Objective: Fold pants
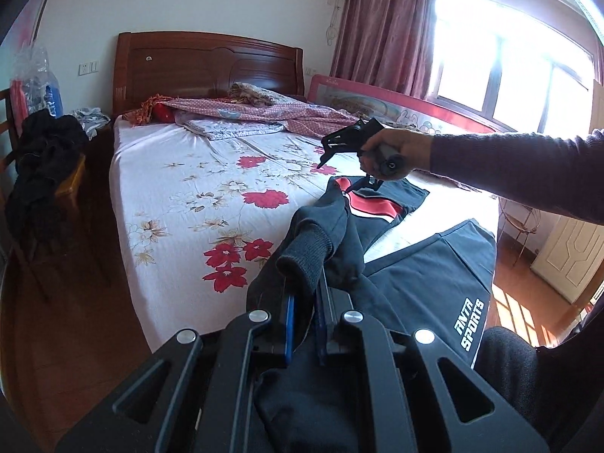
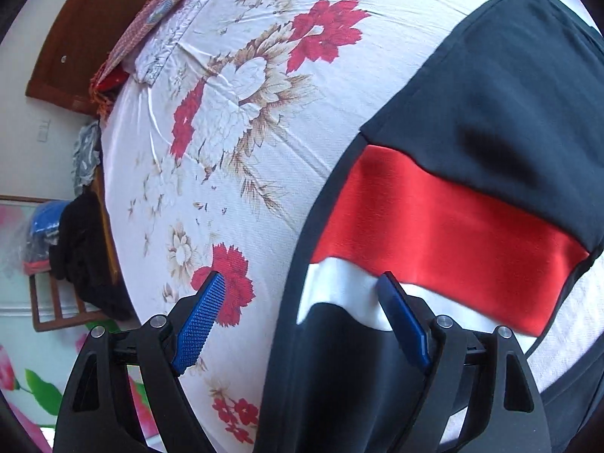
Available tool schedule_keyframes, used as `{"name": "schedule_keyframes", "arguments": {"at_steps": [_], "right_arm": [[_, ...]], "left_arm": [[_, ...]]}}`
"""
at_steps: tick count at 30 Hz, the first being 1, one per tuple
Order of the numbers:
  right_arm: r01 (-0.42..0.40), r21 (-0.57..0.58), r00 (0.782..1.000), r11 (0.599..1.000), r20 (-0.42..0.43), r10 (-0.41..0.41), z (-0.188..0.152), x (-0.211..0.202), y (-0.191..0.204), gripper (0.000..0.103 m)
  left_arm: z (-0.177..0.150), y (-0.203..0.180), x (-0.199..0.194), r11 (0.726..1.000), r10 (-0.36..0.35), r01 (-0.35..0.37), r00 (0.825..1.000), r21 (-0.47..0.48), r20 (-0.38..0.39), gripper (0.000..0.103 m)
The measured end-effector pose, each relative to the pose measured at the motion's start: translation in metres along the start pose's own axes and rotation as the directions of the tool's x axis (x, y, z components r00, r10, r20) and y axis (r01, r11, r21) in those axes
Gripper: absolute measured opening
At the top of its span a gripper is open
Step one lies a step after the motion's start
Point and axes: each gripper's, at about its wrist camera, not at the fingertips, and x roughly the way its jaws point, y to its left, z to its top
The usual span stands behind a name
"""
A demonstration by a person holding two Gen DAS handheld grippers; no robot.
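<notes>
1. The dark navy fabric pants with red and white bands lie along the right side of the white floral bedsheet, hanging over its foot edge.
2. Wide bare sheet stretches to their left.
3. The left gripper is clamped on the ribbed knit cuff.
4. The right gripper has its blue textured pads spread apart, straddling the pants' edge near the smooth bands.

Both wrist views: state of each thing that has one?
Left gripper: shut on pants cuff.
Right gripper: open, above the pants.
Pants: partly folded, cuff lifted.
Curtain: drawn aside.
Quilt: rumpled at headboard.
</notes>
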Motion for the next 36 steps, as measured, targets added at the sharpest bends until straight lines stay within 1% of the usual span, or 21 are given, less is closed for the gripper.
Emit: {"name": "schedule_keyframes", "arguments": {"at_steps": [1,2,3,4,7,9,12,14,17,19,21,23,25,27,28,31,32,33,34,35,36], "right_arm": [[0.040,-0.012,0.999,0.999,-0.010,-0.040,-0.001,0.005,0.001,0.072],[0.064,0.008,0.998,0.998,-0.022,-0.063,-0.003,0.011,-0.004,0.050],[0.059,0.019,0.998,0.998,-0.035,-0.058,-0.005,0.014,-0.008,0.020],[0.046,0.013,0.999,0.999,-0.029,-0.045,-0.007,0.013,-0.013,0.007],[-0.059,-0.023,0.998,0.998,0.026,0.060,-0.017,-0.008,-0.023,0.007],[-0.161,-0.018,0.985,0.987,0.062,0.161,-0.027,-0.037,-0.036,0.007],[-0.311,-0.025,0.943,0.950,0.113,0.312,-0.052,-0.090,-0.066,0.007],[-0.383,-0.035,0.913,0.923,0.139,0.384,-0.080,-0.123,-0.090,0.007],[-0.456,-0.045,0.873,0.889,0.174,0.457,-0.133,-0.163,-0.136,0.007],[-0.485,-0.029,0.857,0.874,0.181,0.482,-0.172,-0.175,-0.170,0.007],[-0.488,-0.011,0.857,0.873,0.184,0.482,-0.211,-0.177,-0.204,0.007],[-0.507,0.030,0.853,0.862,0.163,0.496,-0.248,-0.165,-0.237,0.007],[-0.485,0.057,0.868,0.873,0.150,0.473,-0.281,-0.146,-0.265,0.007],[-0.498,0.132,0.866,0.857,0.129,0.483,-0.305,-0.121,-0.293,0.007],[-0.484,0.155,0.874,0.861,0.126,0.469,-0.313,-0.110,-0.305,0.007],[-0.483,0.195,0.876,0.854,0.110,0.470,-0.332,-0.085,-0.324,0.007],[-0.474,0.185,0.881,0.861,0.111,0.460,-0.335,-0.081,-0.325,0.007],[-0.478,0.183,0.878,0.859,0.117,0.464,-0.337,-0.079,-0.327,0.007],[-0.488,0.191,0.873,0.852,0.115,0.474,-0.338,-0.077,-0.328,0.007],[-0.492,0.178,0.871,0.852,0.110,0.479,-0.339,-0.077,-0.327,0.007],[-0.476,0.149,0.879,0.867,0.105,0.464,-0.339,-0.079,-0.324,0.007]], "left_arm": [[-0.001,-0.001,-0.001,1.000,0.002,-0.002,1.000,0.004,0.001,0.008],[-0.002,-0.001,-0.001,1.000,0.005,-0.005,1.000,0.005,0.001,0.008],[-0.003,-0.001,-0.001,1.000,0.004,-0.004,1.000,0.002,0.002,0.008],[-0.004,0.000,-0.001,1.000,0.007,-0.007,1.000,-0.005,0.003,0.008],[-0.004,0.008,-0.001,0.997,0.053,-0.053,0.999,-0.047,0.011,0.008],[-0.003,0.020,-0.003,0.988,0.116,-0.113,0.993,-0.104,0.023,0.008],[-0.002,0.036,-0.010,0.966,0.196,-0.184,0.979,-0.183,0.051,0.008],[-0.004,0.035,-0.017,0.957,0.226,-0.208,0.972,-0.205,0.071,0.008],[-0.010,0.018,-0.033,0.953,0.250,-0.226,0.963,-0.202,0.097,0.008],[-0.019,0.007,-0.045,0.953,0.256,-0.233,0.961,-0.193,0.101,0.009],[-0.033,0.000,-0.056,0.953,0.246,-0.224,0.965,-0.205,0.090,0.010],[-0.052,-0.006,-0.063,0.952,0.247,-0.233,0.968,-0.201,0.048,0.011],[-0.070,-0.010,-0.064,0.950,0.263,-0.259,0.965,-0.176,-0.002,0.013],[-0.089,-0.012,-0.061,0.947,0.278,-0.285,0.958,-0.149,-0.062,0.013],[-0.097,-0.013,-0.059,0.949,0.274,-0.283,0.958,-0.139,-0.083,0.013],[-0.115,-0.015,-0.047,0.941,0.317,-0.332,0.935,-0.071,-0.161,0.014],[-0.117,-0.012,-0.045,0.934,0.332,-0.349,0.925,-0.069,-0.186,0.014],[-0.118,-0.008,-0.045,0.925,0.349,-0.371,0.914,-0.078,-0.206,0.015],[-0.118,-0.006,-0.047,0.914,0.372,-0.396,0.903,-0.083,-0.216,0.019],[-0.119,-0.002,-0.048,0.897,0.407,-0.435,0.883,-0.082,-0.234,0.023],[-0.119,0.000,-0.051,0.870,0.455,-0.486,0.853,-0.076,-0.255,0.030]]}}
